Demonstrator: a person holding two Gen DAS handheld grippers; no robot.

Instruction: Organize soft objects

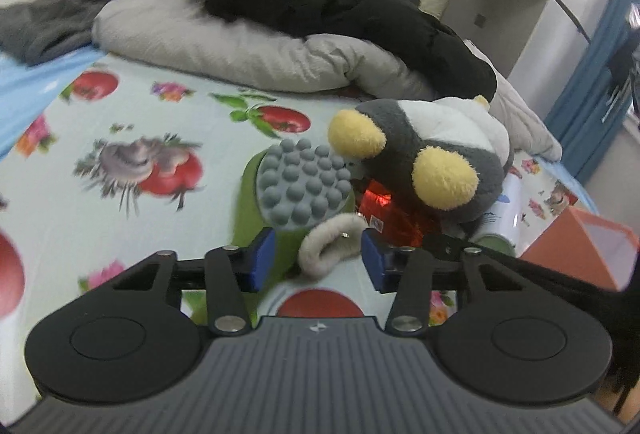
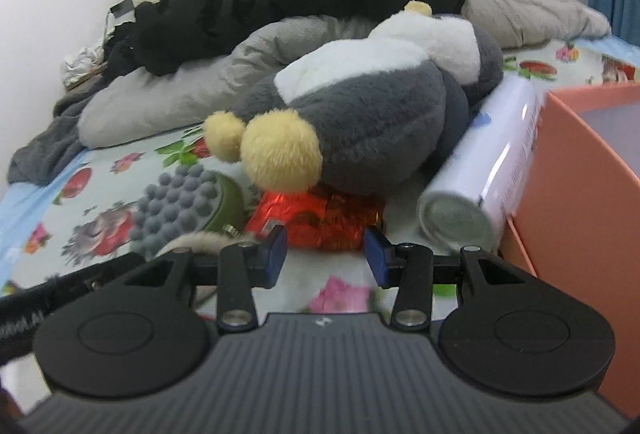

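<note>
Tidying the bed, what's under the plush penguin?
A shiny red foil packet pokes out beneath the plush penguin. How far it extends underneath is hidden.

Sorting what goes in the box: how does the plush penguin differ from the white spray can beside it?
The plush penguin is fuzzy, grey and white with yellow feet; the spray can is smooth, glossy and white. The penguin is bulky and rounded, the can a slim cylinder. The penguin rests partly on a red foil packet; the can lies against the orange box. Both lie on the bedsheet.
</note>
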